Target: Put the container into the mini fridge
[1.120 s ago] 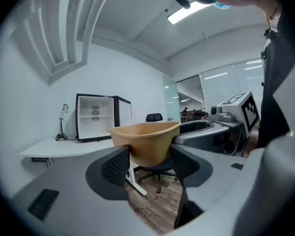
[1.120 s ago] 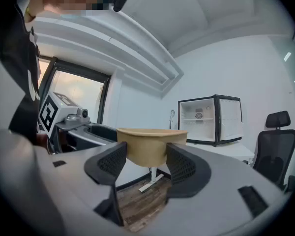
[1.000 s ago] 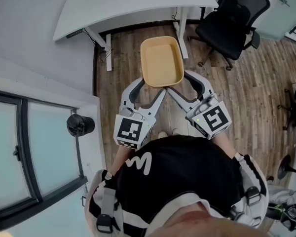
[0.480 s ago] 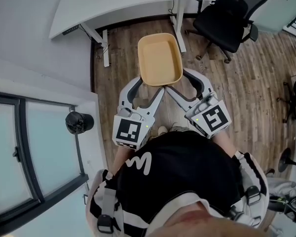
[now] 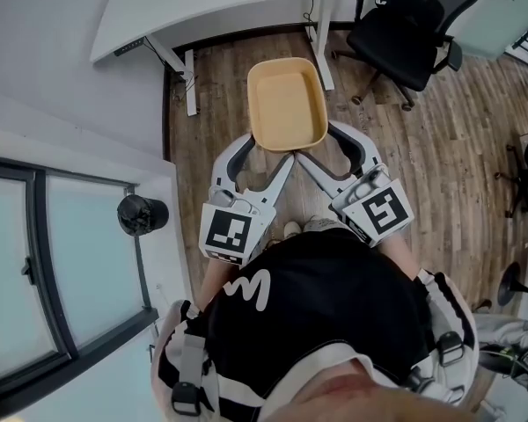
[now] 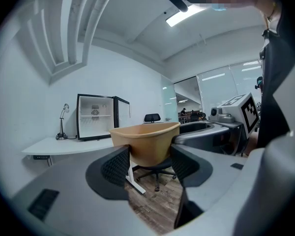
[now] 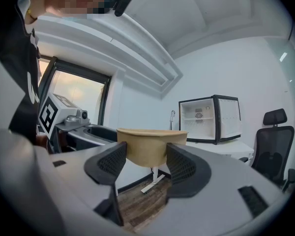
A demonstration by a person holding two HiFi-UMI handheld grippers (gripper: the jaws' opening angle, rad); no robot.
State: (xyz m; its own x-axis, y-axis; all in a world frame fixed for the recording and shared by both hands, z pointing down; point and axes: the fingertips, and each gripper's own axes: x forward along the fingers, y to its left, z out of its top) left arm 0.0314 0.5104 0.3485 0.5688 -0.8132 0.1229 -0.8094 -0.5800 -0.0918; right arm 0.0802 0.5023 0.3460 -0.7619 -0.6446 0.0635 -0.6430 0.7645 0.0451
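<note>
- Tan container: empty, held aloft over floor.
- My left gripper, right gripper: each pinching its near end.
- Step: carrying; next, I reckon, approach mini fridge on desk.

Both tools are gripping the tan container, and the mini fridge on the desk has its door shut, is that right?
Not quite. The mini fridge on the desk has its door open, not shut; the left gripper view shows its white interior and shelf. The rest stands: the left tool and the right tool both grip the tan container.
</note>
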